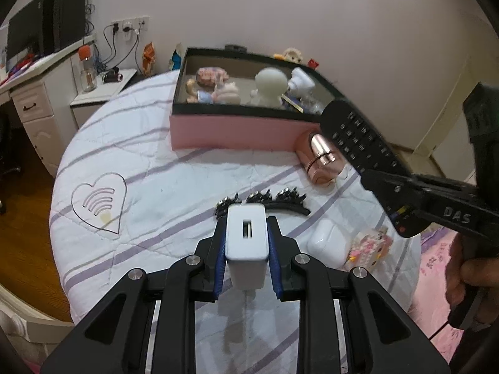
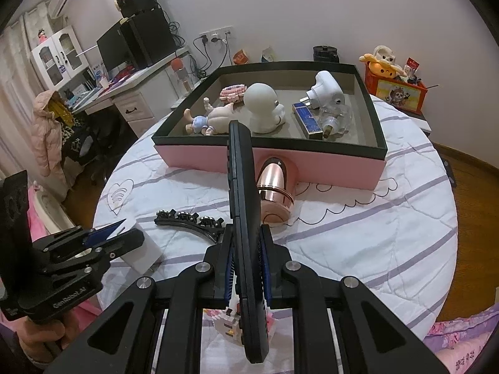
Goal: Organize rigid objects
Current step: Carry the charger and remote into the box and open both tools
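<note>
Left gripper (image 1: 247, 243) clenched on a white charger block (image 1: 247, 233), blue pads pressing its two flat sides, slot face up, lifted above the quilted table cover (image 1: 149, 162). Right gripper (image 2: 246, 268) clamped on a black remote control (image 2: 243, 193), held edge-on so the thin sides sit between the pads and the long body points toward the box. Both grips taken across the narrowest faces, probably for a firm hold on hard, smooth shells that do not give.

Pink box with black rim (image 2: 379, 115) open at the far side of the table, already holding a doll (image 2: 199, 123), a round-headed white figure (image 2: 263, 109), a white plug adapter (image 2: 326, 92), a blue case (image 2: 307, 118) and what looks like a glass bulb (image 2: 338, 118), though too blurred to be sure. Likely the destination for both carried items.

Left on the cover: rose-gold cylinder (image 2: 274, 190) lying against the box front, black beaded hair comb (image 1: 265, 202), white earbud case (image 1: 327, 243), small pink block toy (image 1: 371, 246) beside it.

Charger: glossy, rounded corners, compact. Remote: long, slim, rows of small keys visible from the left wrist view.
</note>
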